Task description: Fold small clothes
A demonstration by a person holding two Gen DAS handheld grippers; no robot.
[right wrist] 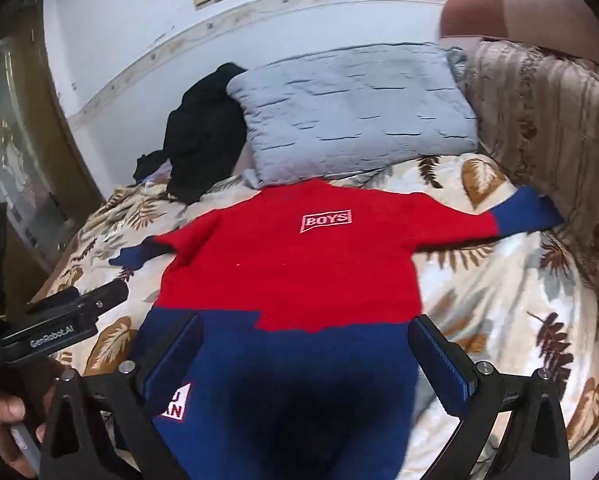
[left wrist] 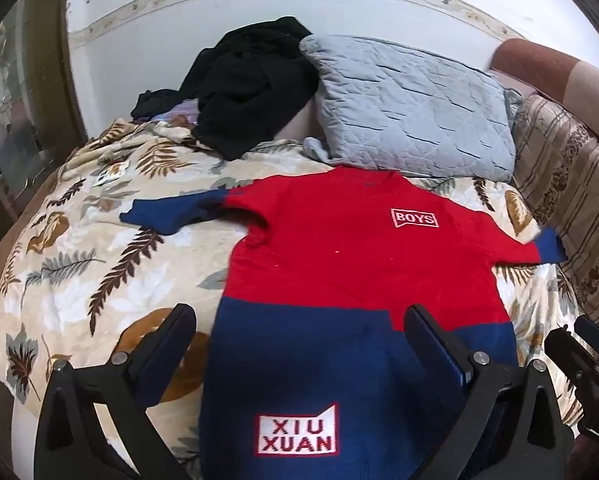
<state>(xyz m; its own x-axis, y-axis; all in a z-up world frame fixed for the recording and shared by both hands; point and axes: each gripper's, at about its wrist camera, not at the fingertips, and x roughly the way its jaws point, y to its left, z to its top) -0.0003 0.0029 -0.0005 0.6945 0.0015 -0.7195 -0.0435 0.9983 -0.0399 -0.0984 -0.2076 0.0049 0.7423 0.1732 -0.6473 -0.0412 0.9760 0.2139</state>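
A small red and blue sweater (left wrist: 351, 264) lies flat, front up, on the leaf-print bedspread (left wrist: 99, 264), sleeves spread to both sides. It has a "BOYS" patch on the chest and an "XIU XUAN" patch near the hem. It also shows in the right wrist view (right wrist: 299, 264). My left gripper (left wrist: 299, 344) is open and empty, hovering over the blue hem at its left part. My right gripper (right wrist: 305, 350) is open and empty over the hem's right part. Each gripper shows at the edge of the other's view.
A grey quilted pillow (left wrist: 411, 108) lies just beyond the sweater's collar. A pile of black clothes (left wrist: 251, 84) sits to its left against the white wall. A patterned sofa or headboard (left wrist: 571, 200) borders the bed on the right. A mirror stands at far left.
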